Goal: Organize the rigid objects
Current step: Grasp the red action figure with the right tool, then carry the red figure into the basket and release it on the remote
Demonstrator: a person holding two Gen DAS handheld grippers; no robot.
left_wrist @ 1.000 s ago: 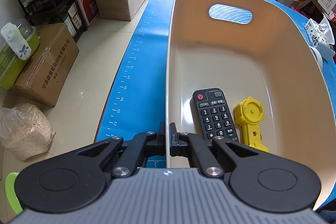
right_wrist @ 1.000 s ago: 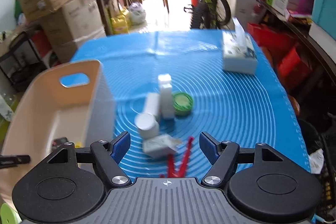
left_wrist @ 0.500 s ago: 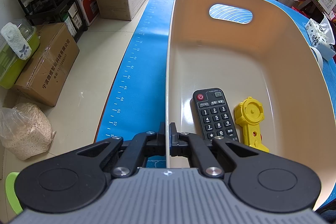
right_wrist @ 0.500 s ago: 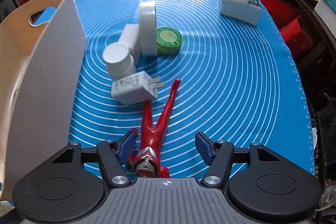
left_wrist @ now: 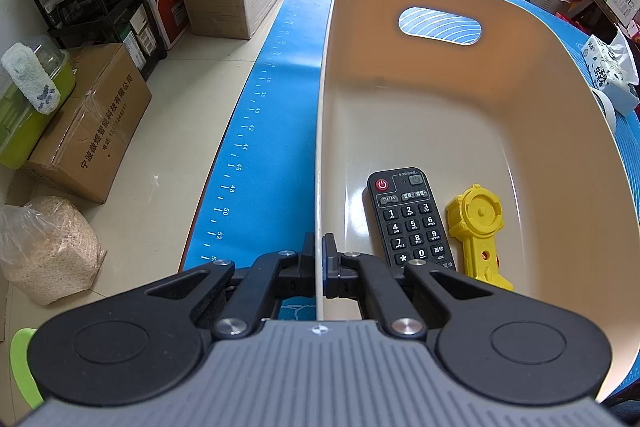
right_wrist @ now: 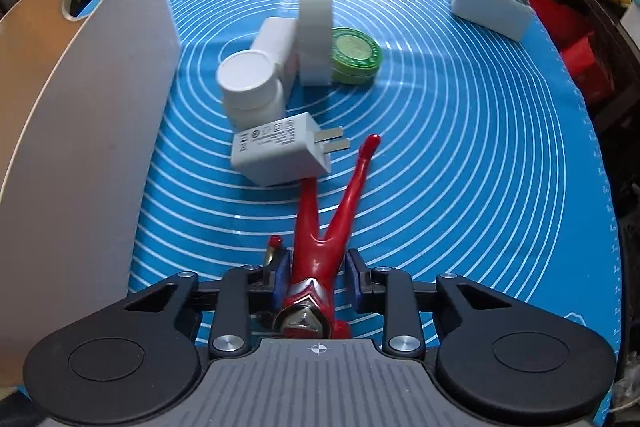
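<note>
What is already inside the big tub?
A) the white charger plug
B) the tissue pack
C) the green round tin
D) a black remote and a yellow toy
D: in the left wrist view the black remote and the yellow toy lie side by side on the floor of the tub, while the tin, plug and tissues sit out on the blue mat.

My cream bin (left_wrist: pixel 420 99) holds a black remote (left_wrist: pixel 408 217) and a yellow toy (left_wrist: pixel 478 231). My blue mat (right_wrist: pixel 460 131) has white concentric rings; on it lie a red figure (right_wrist: pixel 320 227), a green tin (right_wrist: pixel 355 55) and a white charger (right_wrist: pixel 276 151).
</note>
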